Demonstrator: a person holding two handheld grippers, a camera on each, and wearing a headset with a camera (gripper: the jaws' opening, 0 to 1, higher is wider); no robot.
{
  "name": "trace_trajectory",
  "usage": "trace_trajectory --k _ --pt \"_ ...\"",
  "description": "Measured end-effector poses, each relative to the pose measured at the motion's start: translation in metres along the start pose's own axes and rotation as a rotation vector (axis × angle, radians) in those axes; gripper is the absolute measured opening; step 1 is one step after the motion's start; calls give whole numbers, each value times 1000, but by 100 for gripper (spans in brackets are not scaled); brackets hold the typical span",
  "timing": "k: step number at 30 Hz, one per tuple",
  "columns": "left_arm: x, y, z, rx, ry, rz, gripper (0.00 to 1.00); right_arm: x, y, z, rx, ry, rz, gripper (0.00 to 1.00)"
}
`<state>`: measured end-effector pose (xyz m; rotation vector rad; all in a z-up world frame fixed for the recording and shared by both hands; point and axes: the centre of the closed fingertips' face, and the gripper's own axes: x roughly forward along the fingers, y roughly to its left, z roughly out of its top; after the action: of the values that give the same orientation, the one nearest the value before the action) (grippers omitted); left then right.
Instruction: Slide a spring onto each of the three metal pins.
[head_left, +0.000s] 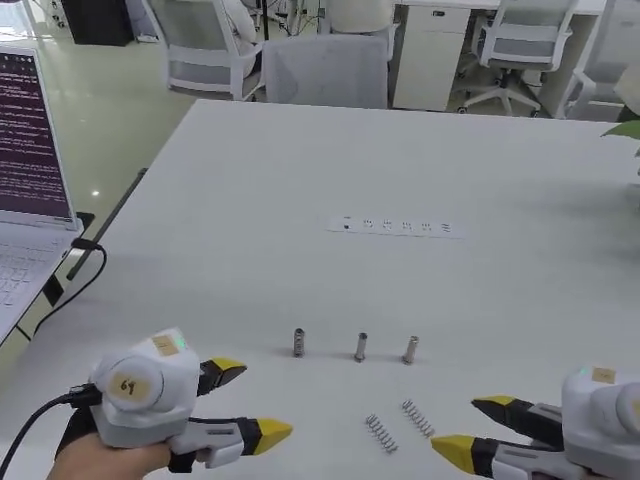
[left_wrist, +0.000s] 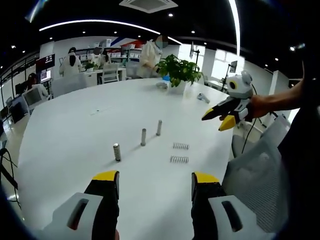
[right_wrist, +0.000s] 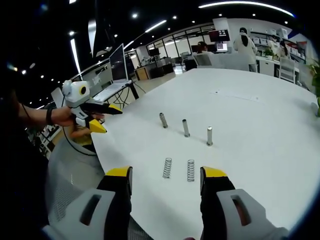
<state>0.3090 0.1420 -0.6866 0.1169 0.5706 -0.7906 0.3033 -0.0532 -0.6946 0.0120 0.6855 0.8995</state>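
Observation:
Three short metal pins stand in a row on the white table (head_left: 300, 180). The left pin (head_left: 299, 342) wears a spring; the middle pin (head_left: 361, 347) and the right pin (head_left: 410, 349) are bare. Two loose springs (head_left: 381, 433) (head_left: 418, 418) lie in front of them. My left gripper (head_left: 250, 400) hovers open and empty at the near left. My right gripper (head_left: 470, 428) is open and empty at the near right, just right of the springs. The right gripper view has both springs (right_wrist: 167, 168) (right_wrist: 190, 170) lying just beyond its yellow fingertips (right_wrist: 119, 172).
An open laptop (head_left: 25, 170) sits at the table's left edge with a black cable (head_left: 90, 270) trailing beside it. A socket strip (head_left: 395, 226) is set in the table's middle. Office chairs (head_left: 325, 70) stand beyond the far edge, and a plant (head_left: 625, 130) at the right.

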Motion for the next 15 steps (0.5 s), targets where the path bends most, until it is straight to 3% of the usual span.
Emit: trace_trajectory --k 15 --pt "28 -15 14 84 28 -86 53 -3 3 -5 18 -2 0 54"
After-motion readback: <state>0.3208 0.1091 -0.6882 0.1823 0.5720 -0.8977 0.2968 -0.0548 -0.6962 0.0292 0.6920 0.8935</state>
